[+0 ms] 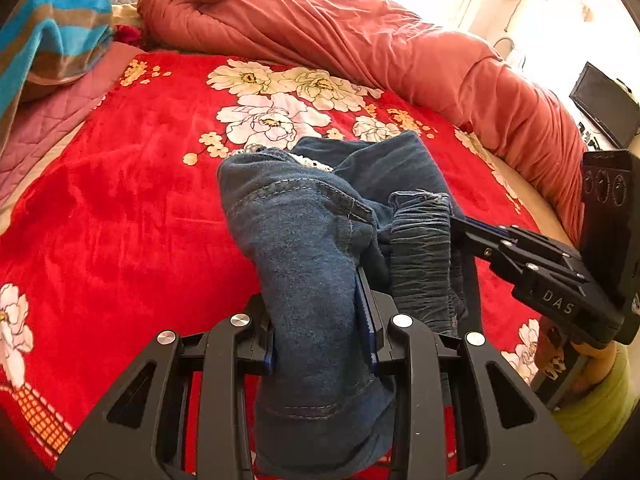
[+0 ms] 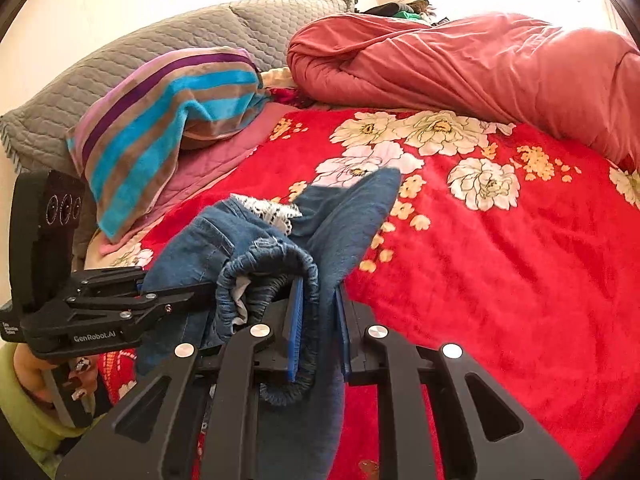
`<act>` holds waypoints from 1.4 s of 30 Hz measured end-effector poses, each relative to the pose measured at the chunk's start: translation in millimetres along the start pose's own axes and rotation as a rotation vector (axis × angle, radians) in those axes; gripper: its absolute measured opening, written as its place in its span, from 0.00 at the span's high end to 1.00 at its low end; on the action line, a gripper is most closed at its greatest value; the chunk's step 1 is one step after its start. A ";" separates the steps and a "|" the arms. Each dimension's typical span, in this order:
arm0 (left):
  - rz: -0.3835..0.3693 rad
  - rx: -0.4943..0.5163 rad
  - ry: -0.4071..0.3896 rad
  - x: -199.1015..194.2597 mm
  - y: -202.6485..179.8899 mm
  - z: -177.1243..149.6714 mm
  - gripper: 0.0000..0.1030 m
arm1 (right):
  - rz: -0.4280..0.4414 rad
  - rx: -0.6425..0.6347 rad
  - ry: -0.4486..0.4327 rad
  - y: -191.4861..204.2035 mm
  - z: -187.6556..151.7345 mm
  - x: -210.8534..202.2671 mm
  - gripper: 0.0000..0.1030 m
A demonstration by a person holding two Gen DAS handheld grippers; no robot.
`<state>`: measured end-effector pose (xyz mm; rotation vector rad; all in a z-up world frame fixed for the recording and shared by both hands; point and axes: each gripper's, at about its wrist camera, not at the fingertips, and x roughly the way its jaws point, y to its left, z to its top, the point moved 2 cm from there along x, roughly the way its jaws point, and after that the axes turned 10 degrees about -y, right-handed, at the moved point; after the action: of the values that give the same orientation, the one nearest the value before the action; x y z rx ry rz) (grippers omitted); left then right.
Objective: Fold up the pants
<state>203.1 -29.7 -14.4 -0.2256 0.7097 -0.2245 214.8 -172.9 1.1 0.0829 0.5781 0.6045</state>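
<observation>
Left wrist view: the left gripper (image 1: pixel 322 328) fills the bottom centre of the frame, its jaws drawn narrow and clamped on a thick fold of the blue jeans (image 1: pixel 304 240). The denim runs up between the two blue pads and bunches above them, with a strip of white lace (image 1: pixel 308 162) showing at the upper edge of the bundle. From the right edge of the frame the right gripper (image 1: pixel 460 224) reaches in, its tips buried in the gathered elastic waistband just right of the left gripper's hold. A hand (image 1: pixel 592 364) in a light green sleeve holds that gripper's handle at lower right.

Right wrist view: the right gripper (image 2: pixel 318 320) sits at bottom centre, jaws nearly together and pinching the waistband and a flap of denim between the blue pads. The jeans (image 2: pixel 248 248) hang bunched between the two grippers in the middle left of the frame, one blue flap reaching toward the centre. The left gripper (image 2: pixel 192 292) comes in from the left edge, gripping the same bundle, and a hand (image 2: pixel 60 372) holds its handle at lower left.

Beneath the jeans spreads a red blanket (image 1: pixel 120 200) with white flowers. A rolled salmon quilt (image 1: pixel 360 40) lies along the upper right, a striped towel (image 2: pixel 160 128) at upper left, and a grey quilted pillow (image 2: pixel 160 44) behind it.
</observation>
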 end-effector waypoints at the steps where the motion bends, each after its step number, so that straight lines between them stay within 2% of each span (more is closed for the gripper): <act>1: 0.002 0.001 0.000 1.5 0.1 0.5 0.78 | -0.006 -0.006 0.002 -0.4 0.2 2.2 0.86; 7: 0.021 0.003 0.019 13.7 5.9 -3.8 0.77 | -0.082 -0.032 0.035 -6.7 -7.5 16.8 0.86; 11: 0.047 0.004 0.028 16.9 13.0 -9.4 0.66 | -0.143 -0.019 0.053 -16.1 -15.5 19.5 0.82; 14: 0.072 0.016 0.042 20.6 16.6 -12.7 0.53 | -0.159 0.000 0.084 -22.9 -21.7 22.6 0.67; 16: 0.078 0.014 0.049 22.0 19.1 -15.2 0.51 | -0.181 -0.002 0.122 -25.9 -27.5 27.5 0.65; 19: 0.080 0.007 0.052 21.5 21.3 -17.6 0.47 | -0.188 0.012 0.126 -28.1 -31.4 26.0 0.63; 22: 0.081 0.005 0.042 16.3 21.8 -17.2 0.43 | -0.188 0.022 0.094 -27.0 -29.1 15.6 0.53; 24: 0.080 0.003 0.033 12.5 20.6 -16.6 0.40 | -0.191 0.027 0.072 -25.8 -27.4 7.3 0.41; 26: 0.082 0.003 0.018 6.0 19.7 -15.8 0.38 | -0.188 0.034 0.048 -24.3 -25.2 -2.5 0.38; 28: 0.091 0.011 -0.003 -3.4 17.2 -14.8 0.35 | -0.187 0.045 0.015 -22.5 -23.1 -16.1 0.26; 30: 0.095 0.018 -0.026 -13.8 14.5 -14.2 0.28 | -0.181 0.048 -0.024 -18.2 -20.9 -32.8 0.15; 32: 0.102 0.023 -0.060 -28.5 11.0 -14.7 0.14 | -0.177 0.041 -0.063 -12.1 -19.0 -50.3 0.08; 34: 0.111 0.029 -0.083 -40.9 7.5 -15.6 0.09 | -0.171 0.029 -0.085 -5.5 -18.1 -62.8 0.08; 37: 0.155 0.039 -0.117 -60.5 2.4 -19.0 0.09 | -0.171 -0.001 -0.123 8.1 -19.4 -83.9 0.07; 42: 0.165 0.067 -0.151 -91.5 -9.6 -32.3 0.09 | -0.175 -0.030 -0.163 24.9 -25.5 -109.8 0.04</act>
<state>112.9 -17.5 20.9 -0.1183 0.5662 -0.0729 114.8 -216.0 39.3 0.0522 0.4135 0.4314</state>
